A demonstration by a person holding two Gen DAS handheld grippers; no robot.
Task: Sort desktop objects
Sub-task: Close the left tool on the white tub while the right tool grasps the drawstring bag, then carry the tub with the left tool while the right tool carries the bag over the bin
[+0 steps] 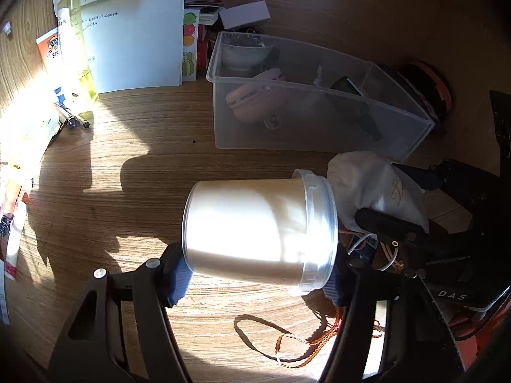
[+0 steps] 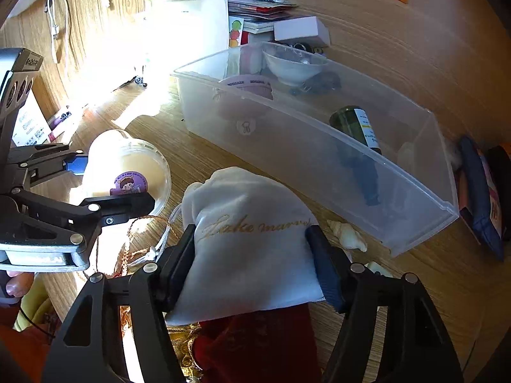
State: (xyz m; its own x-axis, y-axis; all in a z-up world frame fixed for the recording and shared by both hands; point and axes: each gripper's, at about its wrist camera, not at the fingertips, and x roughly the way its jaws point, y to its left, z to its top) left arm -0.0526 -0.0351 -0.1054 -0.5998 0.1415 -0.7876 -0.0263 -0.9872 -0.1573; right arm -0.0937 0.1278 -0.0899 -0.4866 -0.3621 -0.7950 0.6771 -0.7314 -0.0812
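My left gripper (image 1: 255,274) is shut on a white plastic jar (image 1: 258,229) with a clear lid, held on its side above the wooden desk; the jar also shows in the right wrist view (image 2: 127,166) with a purple sticker on its lid. My right gripper (image 2: 252,265) is shut on a white drawstring pouch (image 2: 252,239) with gold lettering; the pouch shows in the left wrist view (image 1: 373,185). A clear plastic bin (image 1: 319,127) stands beyond, also in the right wrist view (image 2: 287,146). It holds a pink case (image 1: 252,102), a white bowl (image 2: 293,63) and a dark green bottle (image 2: 357,124).
A yellow spray bottle (image 1: 75,41), papers (image 1: 137,38) and a pen (image 1: 72,118) lie at the far left. An orange cord (image 1: 297,341) lies under my left gripper. A seashell (image 2: 346,233) sits by the bin's front. A red pouch (image 2: 255,344) lies below the white one.
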